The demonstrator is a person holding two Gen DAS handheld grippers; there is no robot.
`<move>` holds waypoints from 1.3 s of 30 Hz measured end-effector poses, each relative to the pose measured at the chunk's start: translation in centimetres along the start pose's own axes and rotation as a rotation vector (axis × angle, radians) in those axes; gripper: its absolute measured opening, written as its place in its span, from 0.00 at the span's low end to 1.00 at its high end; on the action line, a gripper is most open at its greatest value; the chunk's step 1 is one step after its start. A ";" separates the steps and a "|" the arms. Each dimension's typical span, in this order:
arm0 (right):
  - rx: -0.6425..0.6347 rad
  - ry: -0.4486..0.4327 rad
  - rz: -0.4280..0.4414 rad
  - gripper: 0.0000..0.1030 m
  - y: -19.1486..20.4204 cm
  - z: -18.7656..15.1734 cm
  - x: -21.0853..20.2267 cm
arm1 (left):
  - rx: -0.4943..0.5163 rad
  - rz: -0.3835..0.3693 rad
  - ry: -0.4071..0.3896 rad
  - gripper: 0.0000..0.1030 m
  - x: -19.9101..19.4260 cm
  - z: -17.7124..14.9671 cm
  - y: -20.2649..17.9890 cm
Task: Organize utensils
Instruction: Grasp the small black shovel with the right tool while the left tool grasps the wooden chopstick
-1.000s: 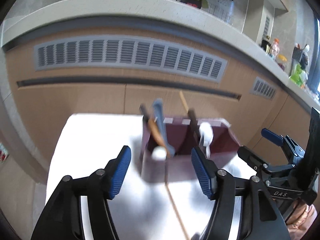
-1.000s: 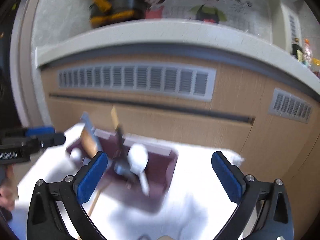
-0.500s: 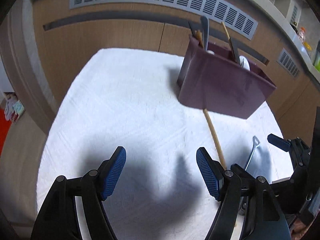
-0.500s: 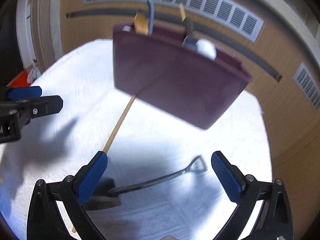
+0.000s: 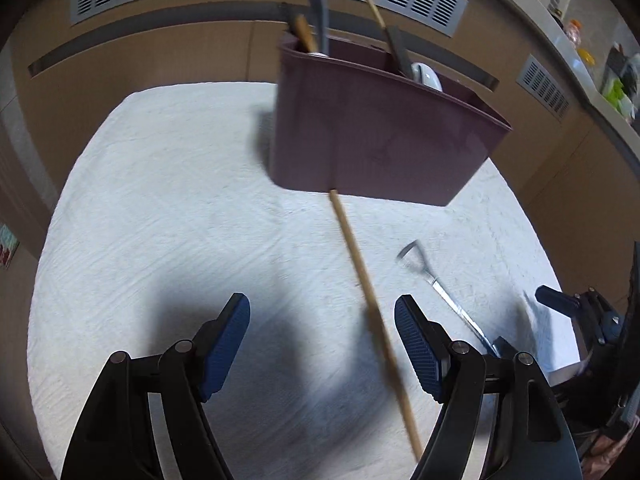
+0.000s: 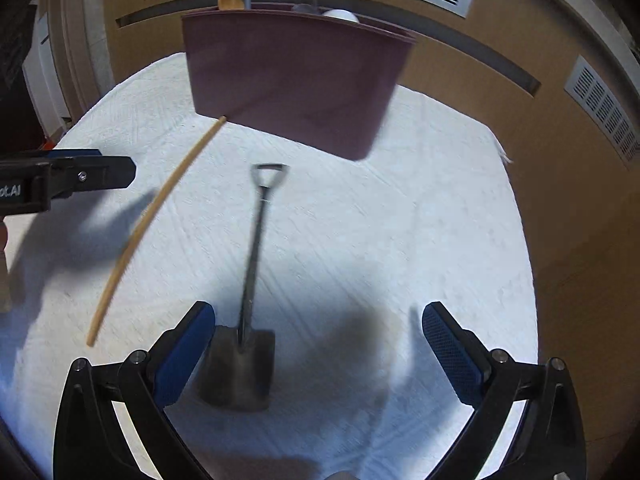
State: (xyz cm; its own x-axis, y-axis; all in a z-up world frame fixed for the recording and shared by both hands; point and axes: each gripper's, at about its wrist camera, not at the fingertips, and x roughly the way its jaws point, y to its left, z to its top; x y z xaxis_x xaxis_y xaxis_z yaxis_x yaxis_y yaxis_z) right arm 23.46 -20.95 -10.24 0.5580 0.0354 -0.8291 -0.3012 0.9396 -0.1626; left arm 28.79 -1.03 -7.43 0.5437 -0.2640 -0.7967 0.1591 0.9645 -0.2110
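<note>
Both tools, left (image 5: 322, 344) and right (image 6: 318, 350), gape empty; the holder (image 6: 296, 76) hides its utensils' lower ends.

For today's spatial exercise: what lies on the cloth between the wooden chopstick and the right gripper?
The shovel-shaped metal spoon lies there, between the chopstick and right gripper, clearest in the right wrist view.

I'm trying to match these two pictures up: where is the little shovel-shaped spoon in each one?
Left wrist: the shovel-shaped spoon lies at right of centre, its blade hidden behind the gripper.
Right wrist: it lies at centre, blade nearest the camera.
Shared landmark: the maroon utensil holder, beyond its handle in both.
</note>
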 end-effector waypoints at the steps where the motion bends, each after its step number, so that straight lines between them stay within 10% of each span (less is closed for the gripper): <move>1: 0.012 -0.002 0.002 1.00 -0.4 -0.1 -0.1 | 0.012 0.003 0.007 0.73 0.4 0.3 -0.5; 15: 0.079 0.005 0.102 0.99 -2.7 -1.2 -0.2 | 0.155 0.137 0.063 0.50 4.7 3.0 -3.8; 30: 0.000 0.054 0.137 1.00 -2.3 -0.4 -0.2 | 0.202 0.154 0.067 0.50 0.2 -1.4 0.8; 39: -0.269 -0.045 0.364 0.51 3.6 5.0 -0.5 | 0.033 0.067 0.036 0.50 -3.3 -2.9 5.0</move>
State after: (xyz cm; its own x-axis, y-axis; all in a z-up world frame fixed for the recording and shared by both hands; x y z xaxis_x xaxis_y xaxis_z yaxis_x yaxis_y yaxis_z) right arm 25.94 -15.86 -7.69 0.4099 0.3672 -0.8350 -0.6709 0.7415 -0.0033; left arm 25.45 4.66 -7.51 0.5242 -0.1980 -0.8283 0.1510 0.9788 -0.1384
